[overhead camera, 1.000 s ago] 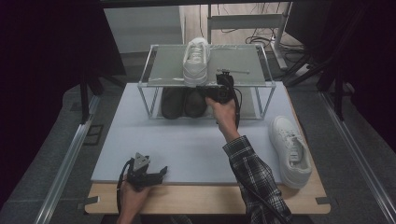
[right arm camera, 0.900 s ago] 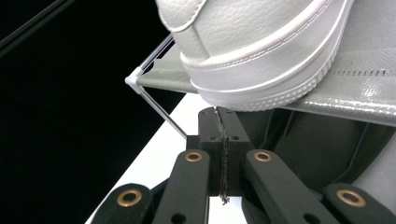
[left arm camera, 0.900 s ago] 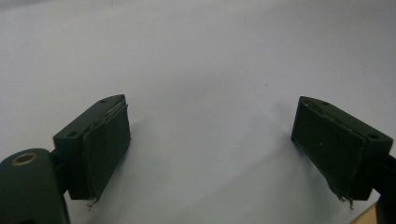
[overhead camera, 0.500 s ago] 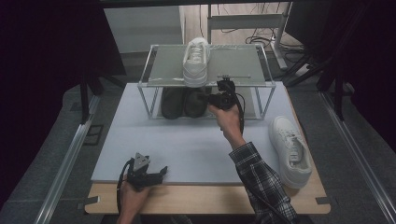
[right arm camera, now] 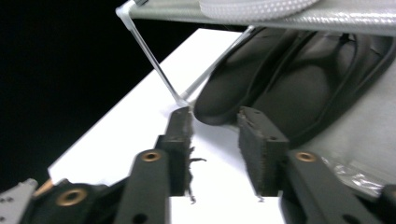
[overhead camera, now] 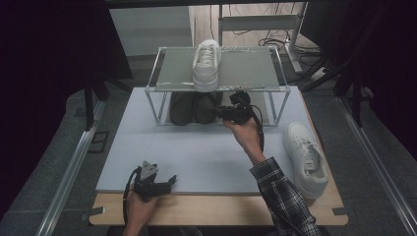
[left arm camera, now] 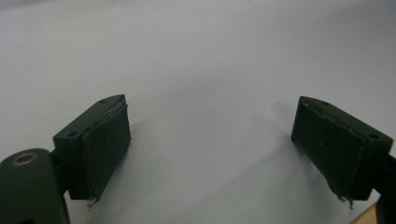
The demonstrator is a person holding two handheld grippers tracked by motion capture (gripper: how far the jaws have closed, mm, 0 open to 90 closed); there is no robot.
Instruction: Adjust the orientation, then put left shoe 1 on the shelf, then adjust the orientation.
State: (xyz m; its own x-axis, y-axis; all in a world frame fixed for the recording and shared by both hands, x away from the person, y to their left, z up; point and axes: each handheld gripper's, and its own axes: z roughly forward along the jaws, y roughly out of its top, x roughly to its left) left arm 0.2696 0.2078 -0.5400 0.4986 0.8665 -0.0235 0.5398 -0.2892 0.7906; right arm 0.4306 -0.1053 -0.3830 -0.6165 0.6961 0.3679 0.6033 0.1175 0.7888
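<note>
Surface: pale grey-white mat point(overhead camera: 196, 152) on a wooden table point(overhead camera: 221, 216); bare wood shows along the near edge and the right side. Room is dark on both flanks, floor rails point(overhead camera: 69, 167) run left and right of the table, and a desk frame with loose cables point(overhead camera: 275, 34) stands at the far side.

Wire-frame shoe rack point(overhead camera: 162, 88) sits at the far end of the mat. One white sneaker point(overhead camera: 206, 64) is on its top shelf. A pair of black shoes point(overhead camera: 194, 107) sits under that shelf on the mat. A second white sneaker point(overhead camera: 307, 157) lies off the rack at the right, partly on the mat and partly on the wood.

Right gripper point(overhead camera: 219, 113) is held level at the lower rack opening, jaws pointing left at the black shoes. Its jaws have just been opening; in the right gripper view point(right arm camera: 215, 135) they stand apart with nothing between them, tips just short of the nearest black shoe's edge point(right arm camera: 289, 88).

Left gripper point(overhead camera: 169, 181) rests near the mat's near edge, jaws wide apart point(left arm camera: 210, 140), only bare mat between them.

Hard to read: the black shoes are in shadow under the shelf, so details are lost. The top shelf cuts off their far ends. In the right gripper view the white sneaker shows as a cropped strip of sole point(right arm camera: 257, 7). Contact between the right jaws and the shoe can't be confirmed.
</note>
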